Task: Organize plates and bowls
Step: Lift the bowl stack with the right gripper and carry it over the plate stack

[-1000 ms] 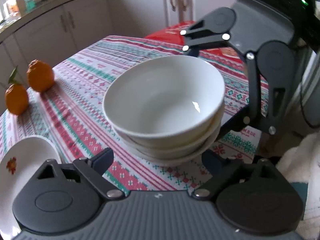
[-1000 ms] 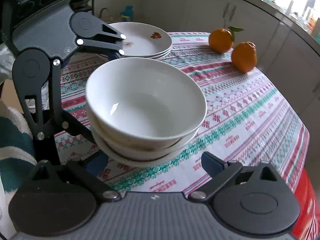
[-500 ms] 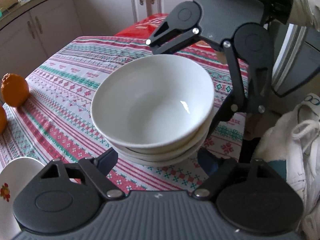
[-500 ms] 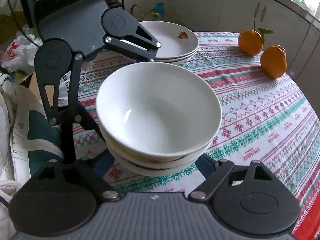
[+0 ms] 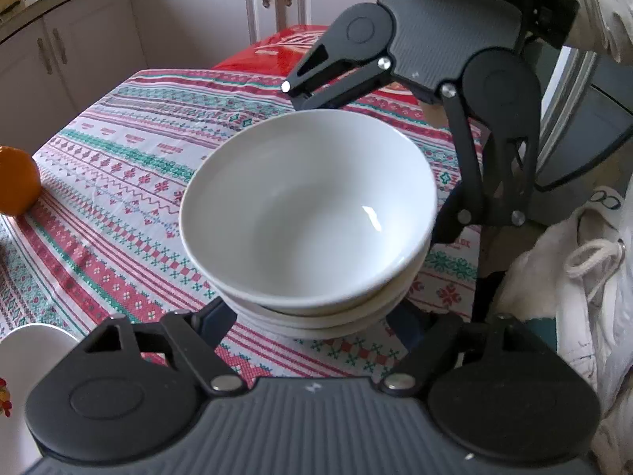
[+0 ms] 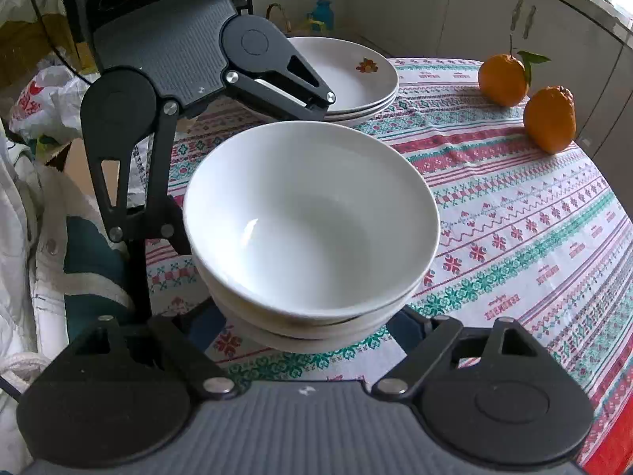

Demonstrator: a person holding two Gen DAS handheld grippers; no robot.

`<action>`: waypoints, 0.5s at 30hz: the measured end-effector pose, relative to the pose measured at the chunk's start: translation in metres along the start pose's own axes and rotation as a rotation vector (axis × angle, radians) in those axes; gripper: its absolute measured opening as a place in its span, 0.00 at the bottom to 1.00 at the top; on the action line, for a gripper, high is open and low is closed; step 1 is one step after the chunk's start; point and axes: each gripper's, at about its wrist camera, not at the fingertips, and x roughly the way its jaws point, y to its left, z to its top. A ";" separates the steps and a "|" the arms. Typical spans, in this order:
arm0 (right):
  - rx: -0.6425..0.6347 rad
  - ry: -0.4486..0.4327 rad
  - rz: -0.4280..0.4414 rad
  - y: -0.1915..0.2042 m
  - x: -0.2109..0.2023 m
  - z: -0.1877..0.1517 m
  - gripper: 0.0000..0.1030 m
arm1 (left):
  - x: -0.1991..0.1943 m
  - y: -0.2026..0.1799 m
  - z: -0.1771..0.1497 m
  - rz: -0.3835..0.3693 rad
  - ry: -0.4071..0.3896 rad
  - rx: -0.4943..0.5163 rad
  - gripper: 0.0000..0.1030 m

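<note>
Three nested bowls (image 5: 308, 213) on the tablecloth (image 5: 130, 182), straddled from opposite sides: left gripper (image 5: 310, 320) around the base, right gripper (image 6: 306, 326) facing it, equally near. Both pairs of jaws just been closing, narrower than a second ago, bowls between; pad contact hidden under the rims, grip impossible to tell.

My left gripper (image 5: 312, 316) fills the lower frame, angled steeply down, jaws just closing in. My right gripper (image 6: 308, 320) faces it from the upper right of the left view, jaws half-spread.
</note>
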 end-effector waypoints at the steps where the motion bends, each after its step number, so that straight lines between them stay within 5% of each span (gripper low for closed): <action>1: -0.001 0.001 0.001 0.000 0.000 0.000 0.88 | 0.001 0.001 0.000 -0.004 0.000 -0.001 0.79; 15: 0.020 -0.003 -0.002 0.000 -0.001 0.001 0.87 | 0.002 0.001 0.001 -0.006 -0.007 -0.003 0.79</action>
